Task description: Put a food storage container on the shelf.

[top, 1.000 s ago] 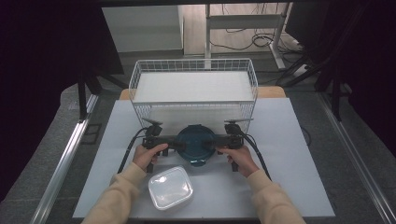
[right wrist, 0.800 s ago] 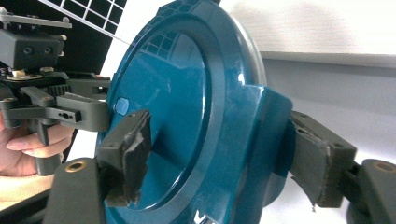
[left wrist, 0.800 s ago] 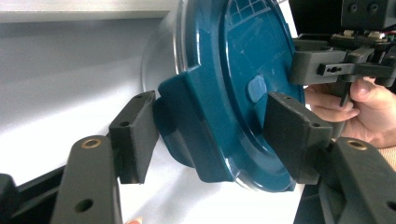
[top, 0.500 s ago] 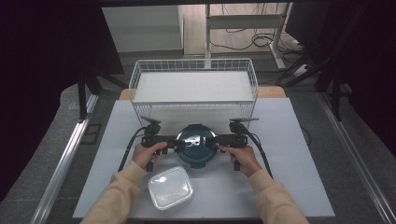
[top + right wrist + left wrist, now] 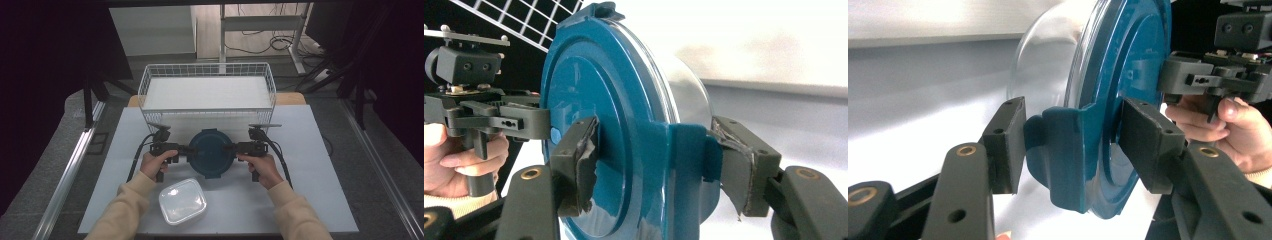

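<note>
A round clear container with a dark blue lid [image 5: 211, 152] sits on the white table, just in front of the wire basket. My left gripper [image 5: 186, 149] is at its left side and my right gripper [image 5: 229, 147] at its right. In the left gripper view the jaws [image 5: 1073, 145] have just been closing, and the pads now press on the lid's blue side clip [image 5: 1063, 150]. In the right gripper view the jaws [image 5: 656, 160] have also been closing. They pinch the opposite clip [image 5: 684, 165], one pad on the lid top and one under the clip.
A white wire basket [image 5: 207, 67] with a pale liner stands behind the container. A square clear box with a white lid [image 5: 182, 201] lies at the front between the forearms. Bare white table [image 5: 310, 190] extends to the right, and dark floor lies beyond its edges.
Both hands stay at the container's sides and the container keeps its place. The jaws look tighter on the lid's side clips than before.
</note>
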